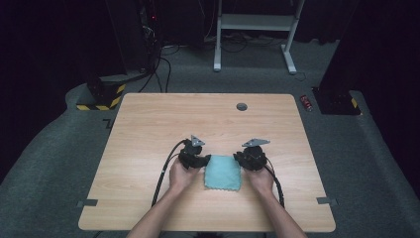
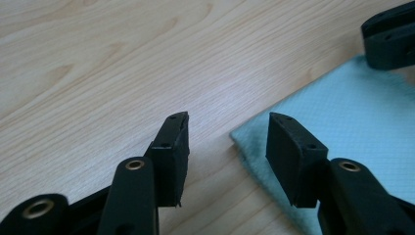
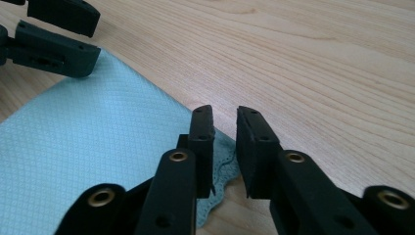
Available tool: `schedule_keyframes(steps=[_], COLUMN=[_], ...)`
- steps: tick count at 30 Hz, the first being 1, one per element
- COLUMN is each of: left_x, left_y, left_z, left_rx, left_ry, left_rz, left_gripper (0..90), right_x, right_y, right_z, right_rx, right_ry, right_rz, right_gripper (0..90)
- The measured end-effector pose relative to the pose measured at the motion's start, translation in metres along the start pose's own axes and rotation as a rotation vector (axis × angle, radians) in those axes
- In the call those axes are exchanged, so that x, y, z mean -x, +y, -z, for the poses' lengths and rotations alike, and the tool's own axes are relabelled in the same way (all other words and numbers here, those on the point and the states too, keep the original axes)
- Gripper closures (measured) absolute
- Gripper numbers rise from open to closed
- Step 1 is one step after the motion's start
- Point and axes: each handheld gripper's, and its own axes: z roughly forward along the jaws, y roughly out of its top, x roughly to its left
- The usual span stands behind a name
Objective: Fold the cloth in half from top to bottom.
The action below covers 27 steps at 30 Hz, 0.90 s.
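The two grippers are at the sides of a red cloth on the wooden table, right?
Not quite: the cloth is light blue, not red, as the high view shows. The left gripper and right gripper do sit at its sides on the wooden table.

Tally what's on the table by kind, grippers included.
Light blue cloth: 1, folded flat between the grippers
Handheld grippers: 2, left gripper and right gripper, both with jaws apart at the cloth's edges
Grey round cap in the table: 1
Total: 4
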Motion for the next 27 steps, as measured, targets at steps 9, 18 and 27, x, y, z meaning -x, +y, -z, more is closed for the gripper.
schedule_keyframes(steps=[9,18,27], left_x=[0.001,-0.001,-0.003], left_y=[0.0,0.0,0.0], left_z=[-0.011,-0.009,-0.008], left_rx=[-0.019,-0.011,-0.004], left_ry=[-0.05,-0.038,-0.046], left_rz=[0.003,-0.013,-0.002], left_gripper=[74.1,87.5,87.4], right_x=[0.006,0.009,0.006], right_y=[0.0,0.006,0.006], right_z=[-0.006,-0.007,-0.011], right_rx=[-0.031,-0.038,-0.059], right_ry=[0.002,-0.013,0.035], right_rz=[0.012,0.017,0.011], right_gripper=[84.6,90.0,83.3])
